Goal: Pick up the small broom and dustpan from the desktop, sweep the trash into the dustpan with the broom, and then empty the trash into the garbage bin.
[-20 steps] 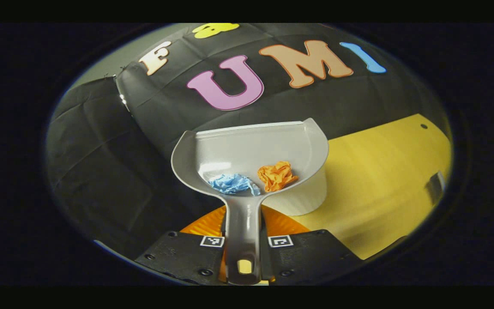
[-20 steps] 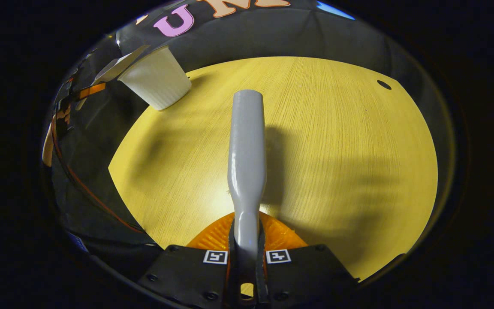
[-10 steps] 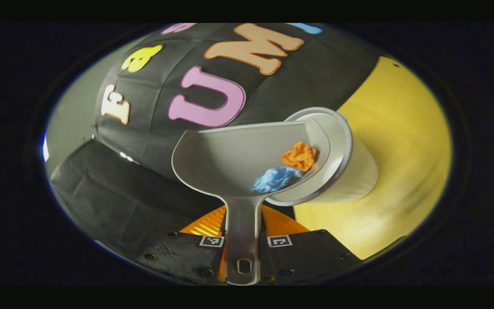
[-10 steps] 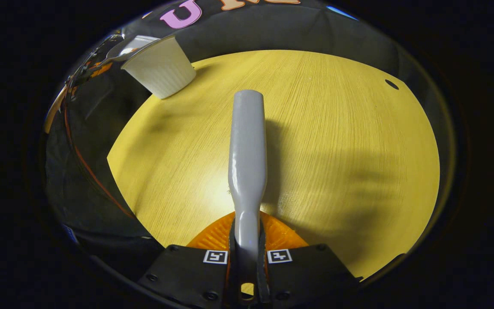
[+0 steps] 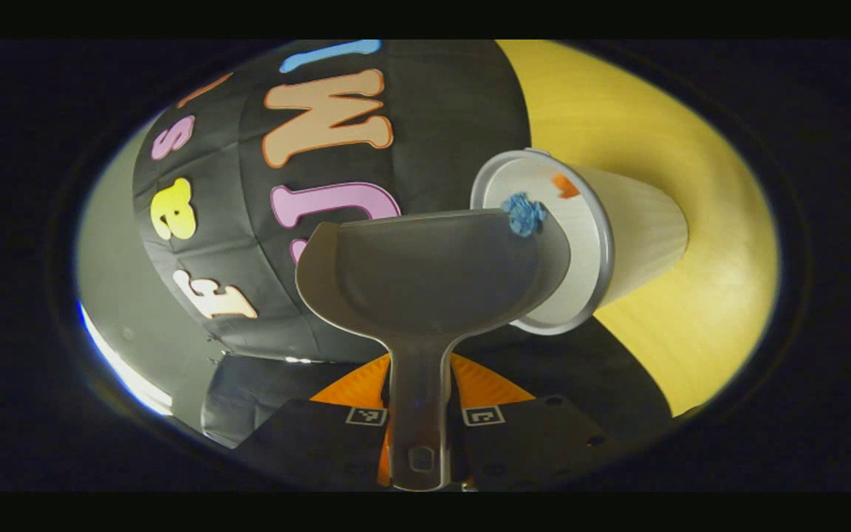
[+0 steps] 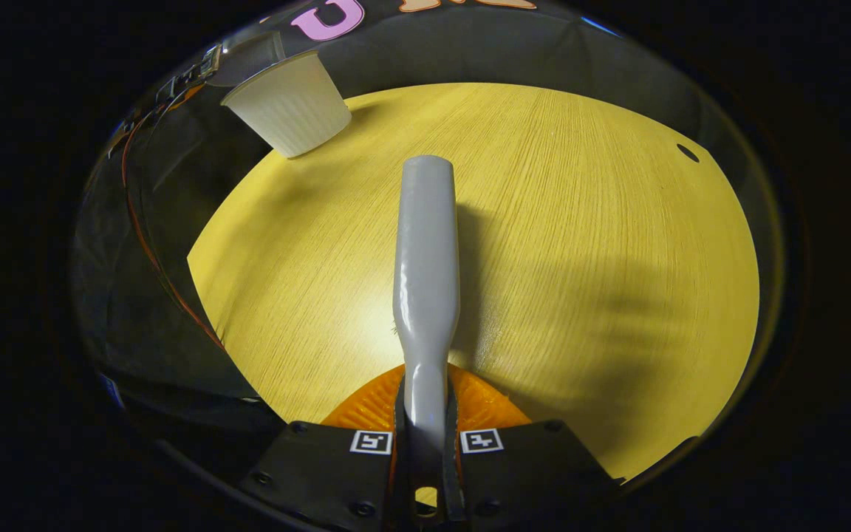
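While dustpan (image 5: 433,273) tips over bin (image 5: 588,236), blue scrap (image 5: 524,215) at rim.

Nothing readable on my stuff, honestly. My left tongs (image 5: 421,418) and right tongs (image 6: 425,443) each carry two small black-and-white square code markers (image 6: 371,442), but those are patterns, not words or numbers.

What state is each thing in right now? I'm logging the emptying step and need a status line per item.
Dustpan: tipped over the bin's mouth, handle clamped in the left gripper.
Blue paper wad: at the dustpan's lip, over the bin opening.
Orange paper wad: inside the bin.
Garbage bin: standing on the desktop, open.
Broom: held above the desktop, handle clamped in the right gripper.
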